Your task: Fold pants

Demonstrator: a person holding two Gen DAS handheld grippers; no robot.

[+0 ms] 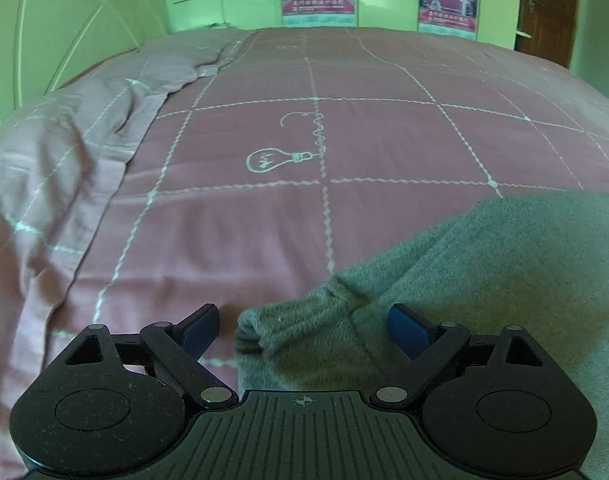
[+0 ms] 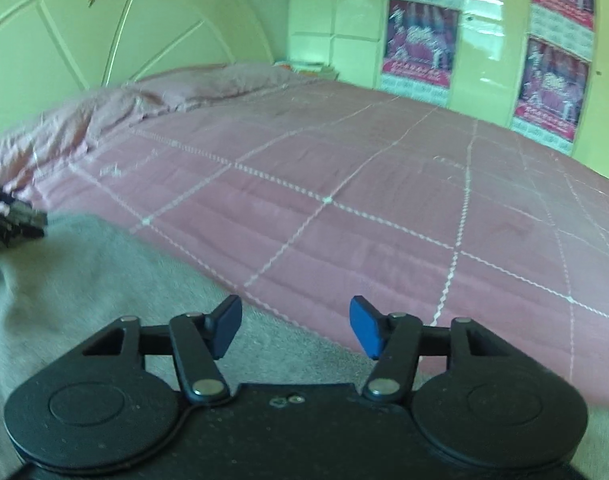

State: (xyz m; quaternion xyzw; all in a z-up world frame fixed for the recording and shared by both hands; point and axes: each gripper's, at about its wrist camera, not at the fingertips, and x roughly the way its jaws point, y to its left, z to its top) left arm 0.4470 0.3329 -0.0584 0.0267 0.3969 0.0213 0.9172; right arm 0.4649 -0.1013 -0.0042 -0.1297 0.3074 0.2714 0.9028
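Note:
Grey fleece pants (image 1: 484,264) lie on the pink quilted bed (image 1: 288,216). In the left wrist view a ribbed cuff (image 1: 280,328) bunches between the blue pads of my left gripper (image 1: 304,330), which is open around it without pinching it. In the right wrist view the pants (image 2: 88,280) spread across the lower left. My right gripper (image 2: 294,326) is open and empty just above the pants' edge. The left gripper (image 2: 12,224) shows at the far left edge of that view, over the fabric.
A rumpled lighter pink sheet and pillows (image 1: 64,152) lie along the left by the headboard (image 2: 104,28). Wardrobe doors with posters (image 2: 420,44) stand behind the bed. A light-bulb print (image 1: 272,158) marks the quilt.

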